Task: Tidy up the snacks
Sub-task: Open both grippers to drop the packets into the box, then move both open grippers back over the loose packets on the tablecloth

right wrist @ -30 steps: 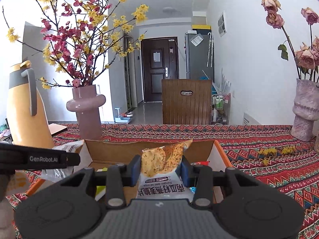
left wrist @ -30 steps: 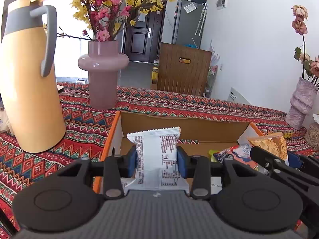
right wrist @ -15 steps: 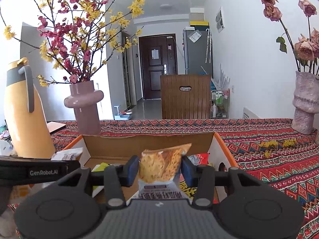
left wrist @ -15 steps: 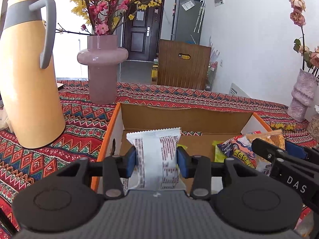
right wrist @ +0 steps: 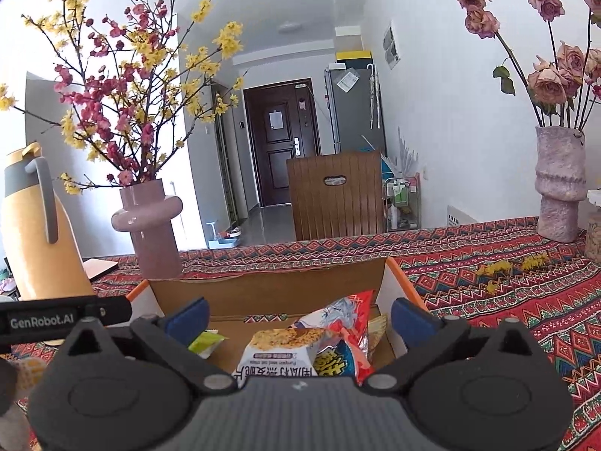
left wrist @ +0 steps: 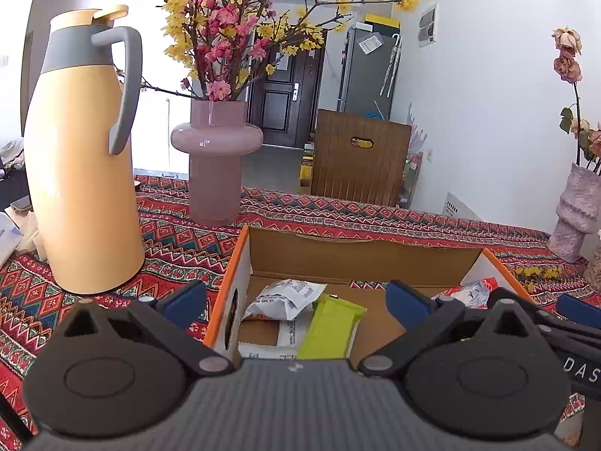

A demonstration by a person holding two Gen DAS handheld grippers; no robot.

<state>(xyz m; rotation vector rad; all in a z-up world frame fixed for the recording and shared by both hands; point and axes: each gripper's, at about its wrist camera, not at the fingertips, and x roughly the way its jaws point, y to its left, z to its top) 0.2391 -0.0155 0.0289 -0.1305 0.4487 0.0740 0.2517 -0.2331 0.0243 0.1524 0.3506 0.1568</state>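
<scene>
Left wrist view: I'm seeing my left claw (left wrist: 296,298) spread wide now, its white packet (left wrist: 287,298) dropped into the box (left wrist: 338,250). My right claw (right wrist: 298,317) is gaping too, its oat bar (right wrist: 278,353) lying inside. Both are freeing up for more snacks.

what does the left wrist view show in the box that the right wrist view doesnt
Only the left wrist view shows the crumpled white snack packet beside the full lime-green wrapper. Only the right wrist view shows the pumpkin-seed cracker packet and the red-and-blue snack bag. Both show the orange-edged cardboard box, the pink mushroom-shaped vase and the yellow thermos jug.
</scene>
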